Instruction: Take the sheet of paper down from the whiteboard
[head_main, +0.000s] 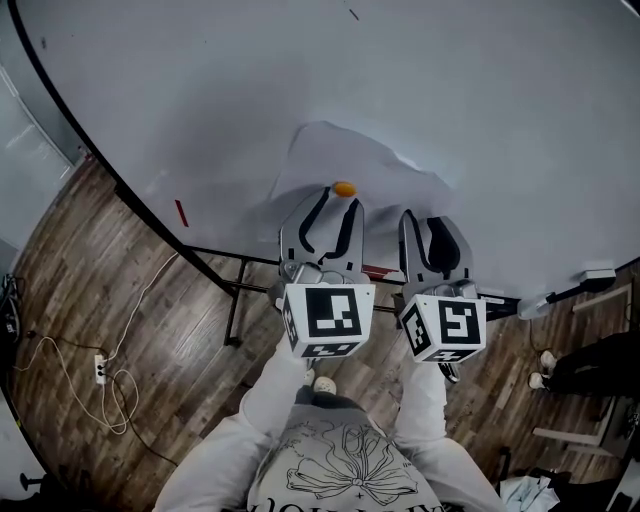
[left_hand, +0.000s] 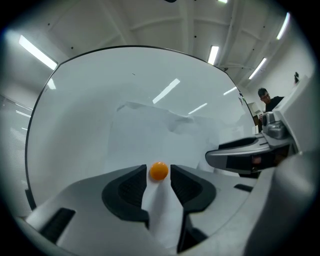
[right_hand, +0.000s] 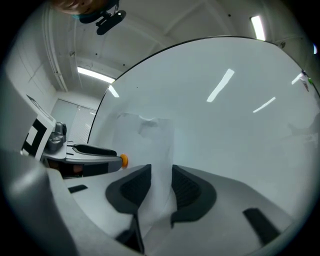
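Left hand-held gripper wide, orange magnet at 12 o'clock between its tips: best to close squarely, then pull off. Right hand-held gripper wide astride paper sheet; pinch it first.

Whiteboard: large, white, dark-edged, on a black stand. We note a rumpled sheet of paper against its face, with a round orange magnet on the sheet near the edge closest to us. A short red strip sits on the bare board left of the sheet. Below, the wood-plank floor carries the stand's feet, a loose white cable and a power strip.
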